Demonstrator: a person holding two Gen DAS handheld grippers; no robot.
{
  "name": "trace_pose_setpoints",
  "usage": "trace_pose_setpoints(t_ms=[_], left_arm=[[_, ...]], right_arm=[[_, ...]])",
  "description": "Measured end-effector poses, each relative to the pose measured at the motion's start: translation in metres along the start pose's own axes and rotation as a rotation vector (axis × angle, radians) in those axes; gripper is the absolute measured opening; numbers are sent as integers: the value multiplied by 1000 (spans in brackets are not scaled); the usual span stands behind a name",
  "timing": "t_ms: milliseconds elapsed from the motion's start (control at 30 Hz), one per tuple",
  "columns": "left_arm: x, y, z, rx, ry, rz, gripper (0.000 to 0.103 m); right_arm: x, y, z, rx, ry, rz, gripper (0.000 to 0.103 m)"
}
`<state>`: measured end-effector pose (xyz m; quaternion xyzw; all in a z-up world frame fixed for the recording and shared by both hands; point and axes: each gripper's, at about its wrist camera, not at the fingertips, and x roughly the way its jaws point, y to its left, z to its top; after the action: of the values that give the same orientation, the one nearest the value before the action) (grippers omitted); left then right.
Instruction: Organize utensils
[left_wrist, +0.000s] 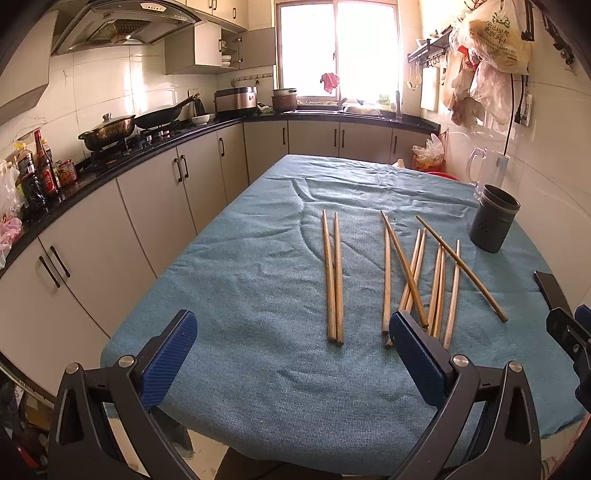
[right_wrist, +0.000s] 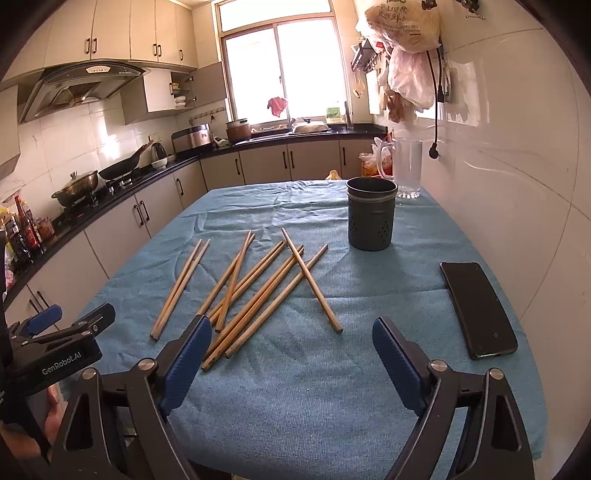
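Left gripper (left_wrist: 293, 326) hovered low at near edge, fingers spread wide, blue pads (left_wrist: 168, 360) facing inward, nothing between them. Right gripper (right_wrist: 291, 332) hovered level beside it, to right, likewise wide apart and empty, blue pads (right_wrist: 186, 363) angled inward. Both pointed toward far side.

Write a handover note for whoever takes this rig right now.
Left gripper: open, holding nothing, near the table's front edge.
Right gripper: open, holding nothing, beside it.
Chopsticks: all loose on the blue cloth, one tidy pair at the left, the rest crossed in a heap.
Holder: upright at the far right, nothing seen in it.
Phone: on the cloth, right side.
Done: nothing yet.
Left: get the chopsticks into the holder.
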<state>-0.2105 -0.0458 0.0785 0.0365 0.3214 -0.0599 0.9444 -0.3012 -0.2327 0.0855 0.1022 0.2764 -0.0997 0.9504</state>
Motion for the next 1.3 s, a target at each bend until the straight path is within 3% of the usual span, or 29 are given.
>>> trace_pose_setpoints(t_ms=[133, 600, 867, 967, 1033, 1167, 1300], left_arm=[[0, 1, 0, -1, 1, -2, 103], [1, 0, -2, -1, 4, -3, 103], [20, 17, 10, -2, 71, -58, 103], [36, 26, 31, -16, 124, -106, 93], [47, 26, 44, -24, 165, -144, 81], [68, 17, 63, -21, 238, -228, 70], [90, 6, 76, -42, 312, -284, 60]], right_arm=[[3, -2, -1, 8, 15, 3, 85], [6, -3, -4, 17, 34, 6, 85], [17, -8, 4, -2, 86, 63, 81], [35, -15, 18, -14, 157, 121, 65], [55, -23, 34, 4, 228, 163, 51], [95, -31, 64, 14, 313, 193, 48], [141, -24, 88, -17, 377, 190, 34]])
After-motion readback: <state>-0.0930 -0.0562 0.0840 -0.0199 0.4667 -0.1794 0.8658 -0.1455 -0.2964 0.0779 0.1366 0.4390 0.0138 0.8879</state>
